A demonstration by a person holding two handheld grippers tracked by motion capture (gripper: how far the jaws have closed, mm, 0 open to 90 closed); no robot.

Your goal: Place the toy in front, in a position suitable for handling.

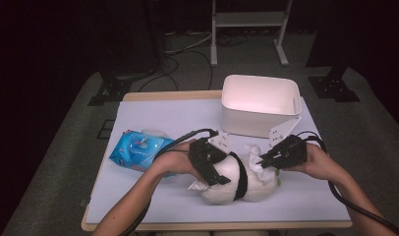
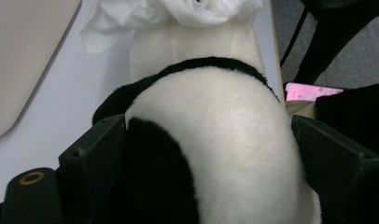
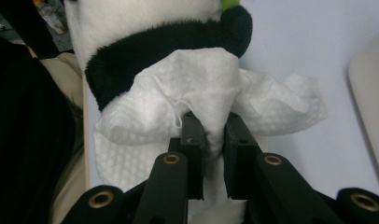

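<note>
In the high view, a desk point(image 1: 153, 115) with a pale top and a wooden edge is seen on grey carpet in a dark room; a white frame point(image 1: 249, 19) stands at twelve o'clock and cables point(image 1: 180, 61) trail across the floor behind the desk. A white tub point(image 1: 260, 104) is set toward one o'clock on the desk, and a blue pack of wipes point(image 1: 138, 150) lies at nine o'clock. A black-and-white plush toy point(image 1: 237, 184) lies near the front edge, at about six o'clock. The left hand-held gripper point(image 1: 219, 172) is placed over the toy's left part, and the right hand-held gripper point(image 1: 261, 160) is held at the toy's two o'clock side, where a white wipe point(image 1: 254, 155) is bunched against the plush.

In the left gripper view, the plush toy point(image 2: 215, 140) is seen bulging between the two black jaws, which are spread wide at either flank; whether the pads press on the fur cannot be told. The wipe point(image 2: 145, 14) is crumpled at twelve o'clock beyond the toy, and the tub's rounded wall point(image 2: 24, 60) is seen at ten o'clock.

In the right gripper view, the wipe point(image 3: 201, 93) is pinched between the nearly closed jaws of the right hand-held gripper point(image 3: 211, 128), so it is clenched on the wipe. The wipe is draped against the toy's black limb point(image 3: 169, 42) at twelve o'clock, over the pale desk.
</note>
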